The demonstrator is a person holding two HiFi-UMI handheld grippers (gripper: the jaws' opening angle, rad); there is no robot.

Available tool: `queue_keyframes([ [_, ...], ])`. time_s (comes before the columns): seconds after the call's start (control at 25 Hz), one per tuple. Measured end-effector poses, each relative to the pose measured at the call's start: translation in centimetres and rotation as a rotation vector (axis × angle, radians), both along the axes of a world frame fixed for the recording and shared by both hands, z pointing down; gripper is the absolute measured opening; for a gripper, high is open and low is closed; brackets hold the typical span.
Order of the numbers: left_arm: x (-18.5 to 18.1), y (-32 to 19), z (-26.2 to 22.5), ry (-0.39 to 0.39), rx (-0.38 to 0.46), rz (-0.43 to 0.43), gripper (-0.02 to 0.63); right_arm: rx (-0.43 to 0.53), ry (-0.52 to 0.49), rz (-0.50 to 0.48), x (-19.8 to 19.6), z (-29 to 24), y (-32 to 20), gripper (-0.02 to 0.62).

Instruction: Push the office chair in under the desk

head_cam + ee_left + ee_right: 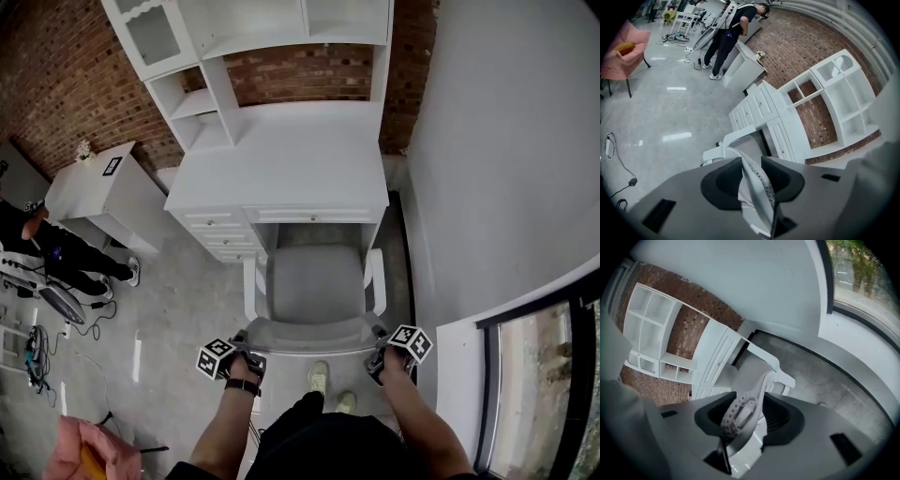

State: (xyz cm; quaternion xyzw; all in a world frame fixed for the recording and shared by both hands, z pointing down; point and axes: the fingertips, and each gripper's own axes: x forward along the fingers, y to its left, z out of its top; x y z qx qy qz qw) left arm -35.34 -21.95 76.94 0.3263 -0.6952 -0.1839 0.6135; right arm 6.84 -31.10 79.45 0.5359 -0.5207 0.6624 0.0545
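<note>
The office chair (316,281), with a grey seat and white armrests, faces the white desk (281,173), its front at the kneehole beside the drawers. My left gripper (246,351) is shut on the left top corner of the chair's backrest (309,333). My right gripper (380,353) is shut on the right top corner. In the left gripper view the perforated backrest edge (759,185) runs between the jaws of the left gripper (751,177). The right gripper view shows the same edge (739,412) pinched in the right gripper (752,417), with an armrest (776,369) beyond.
A white hutch with shelves (253,47) stands on the desk against the brick wall. A small white cabinet (103,192), a person (56,248) and floor cables (37,337) are at the left. A pink chair (89,450) is near left. A wall (506,169) and window (544,375) close the right.
</note>
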Motion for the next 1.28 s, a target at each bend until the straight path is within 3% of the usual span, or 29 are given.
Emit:
queue_keyframes([
  [0.68, -2.9, -10.4, 0.2, 0.001, 0.027, 0.075, 0.13, -0.009, -0.015, 0.04, -2.5, -0.1, -7.2, 0.17],
  [1.28, -3.8, -15.2, 0.2, 0.003, 0.027, 0.121, 0.141, 0.0, -0.03, 0.046, -3.6, -0.1, -11.7, 0.175],
])
